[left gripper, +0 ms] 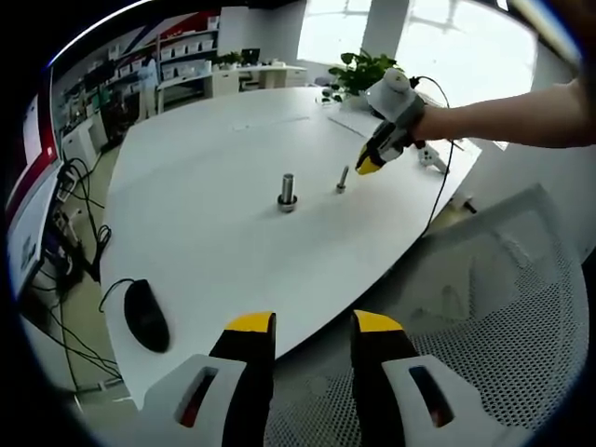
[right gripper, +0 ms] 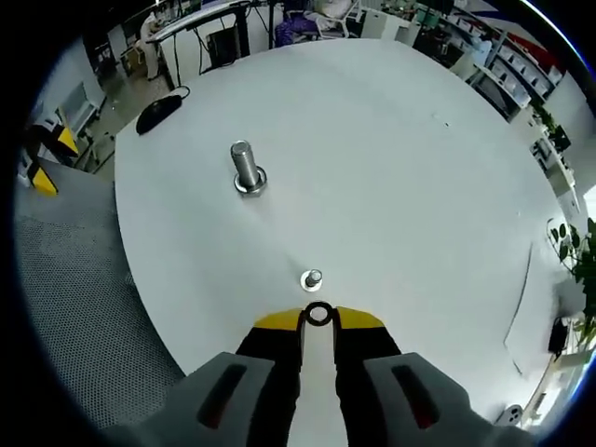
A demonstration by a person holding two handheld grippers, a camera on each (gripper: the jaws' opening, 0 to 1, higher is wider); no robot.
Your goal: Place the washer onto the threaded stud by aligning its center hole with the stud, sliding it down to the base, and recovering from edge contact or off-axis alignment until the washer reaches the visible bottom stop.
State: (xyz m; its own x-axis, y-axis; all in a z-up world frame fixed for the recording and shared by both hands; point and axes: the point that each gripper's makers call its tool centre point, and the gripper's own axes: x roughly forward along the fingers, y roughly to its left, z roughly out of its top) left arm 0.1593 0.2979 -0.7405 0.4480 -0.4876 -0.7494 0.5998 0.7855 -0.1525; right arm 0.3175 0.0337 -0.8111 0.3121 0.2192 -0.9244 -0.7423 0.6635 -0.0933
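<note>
1. Washer [right gripper: 318,314] pinched by its edge at the right gripper [right gripper: 318,318] tips, hole left free, just short of the small threaded stud [right gripper: 312,278]; likely staged for alignment.
2. Jaws nearly closed, clamped on the washer only; no stud contact yet.
3. Left gripper [left gripper: 311,324] parted wide, holding nothing, back off the white table [left gripper: 205,233] edge.
4. Larger stud [right gripper: 246,166] upright, well apart.

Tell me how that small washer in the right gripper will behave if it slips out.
The washer, a thin ring pinched at its edges by the right gripper, looks rigid and light. Dropped on the smooth table, it would probably roll or skid. Its small hole likely catches on the stud if tilted.
</note>
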